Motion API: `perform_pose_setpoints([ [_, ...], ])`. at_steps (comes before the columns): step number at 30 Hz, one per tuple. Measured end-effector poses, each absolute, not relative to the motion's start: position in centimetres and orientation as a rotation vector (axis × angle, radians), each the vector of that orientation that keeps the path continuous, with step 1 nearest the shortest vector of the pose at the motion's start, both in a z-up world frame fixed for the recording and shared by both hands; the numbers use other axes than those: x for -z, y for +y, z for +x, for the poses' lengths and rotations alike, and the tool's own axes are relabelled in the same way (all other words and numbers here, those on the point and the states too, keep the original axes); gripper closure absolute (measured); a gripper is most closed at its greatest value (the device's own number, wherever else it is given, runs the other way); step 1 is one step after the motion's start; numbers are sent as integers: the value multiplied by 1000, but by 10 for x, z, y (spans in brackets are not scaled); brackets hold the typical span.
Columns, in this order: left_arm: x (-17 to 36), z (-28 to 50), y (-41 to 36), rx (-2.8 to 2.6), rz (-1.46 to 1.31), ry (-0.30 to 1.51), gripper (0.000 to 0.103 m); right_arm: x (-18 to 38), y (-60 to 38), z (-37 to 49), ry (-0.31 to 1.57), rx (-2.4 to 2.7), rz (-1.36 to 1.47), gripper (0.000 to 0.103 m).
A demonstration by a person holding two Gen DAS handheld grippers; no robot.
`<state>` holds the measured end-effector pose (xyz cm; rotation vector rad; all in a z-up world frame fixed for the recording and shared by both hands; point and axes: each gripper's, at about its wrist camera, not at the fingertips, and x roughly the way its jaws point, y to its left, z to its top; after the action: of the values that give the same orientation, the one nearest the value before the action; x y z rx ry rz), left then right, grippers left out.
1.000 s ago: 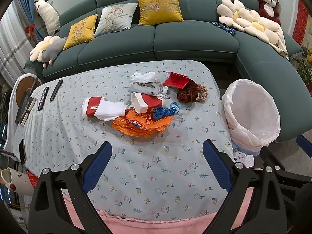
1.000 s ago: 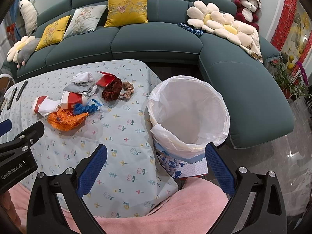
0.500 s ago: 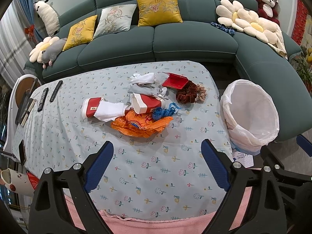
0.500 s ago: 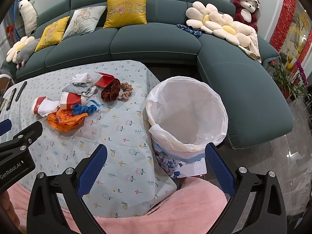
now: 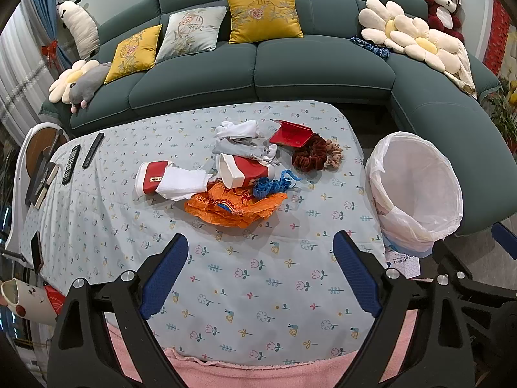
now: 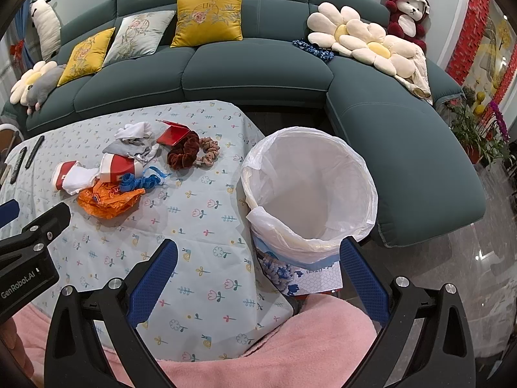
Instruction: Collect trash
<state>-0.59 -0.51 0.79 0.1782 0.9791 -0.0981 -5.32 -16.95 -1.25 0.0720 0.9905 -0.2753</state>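
**Both grippers wide open, holding nothing**

The left gripper (image 5: pixel 261 271) hangs over the bench (image 5: pixel 226 291). Its blue fingers (image 5: pixel 164 274) are spread far apart and touch nothing. The trash pile (image 5: pixel 226 177) lies on the bench, left of the white-lined bin (image 5: pixel 416 190). The right gripper (image 6: pixel 258 279) is in front of the bin (image 6: pixel 310 190), its fingers (image 6: pixel 362 278) spread wide too, holding nothing.

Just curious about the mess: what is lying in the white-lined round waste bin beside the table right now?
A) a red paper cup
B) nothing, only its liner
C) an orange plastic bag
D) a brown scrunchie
B: the white-lined round waste bin shows only bare liner; the clutter lies on the table.
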Motion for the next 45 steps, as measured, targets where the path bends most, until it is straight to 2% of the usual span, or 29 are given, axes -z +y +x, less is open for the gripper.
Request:
perform_pose_setpoints([
  [28,-5,-7,-4,110,159,984,16,9,-169,-50,982,287,62,7],
  [45,5,10,35,126,84,943,16,9,-149,-34,950,285,49,7],
])
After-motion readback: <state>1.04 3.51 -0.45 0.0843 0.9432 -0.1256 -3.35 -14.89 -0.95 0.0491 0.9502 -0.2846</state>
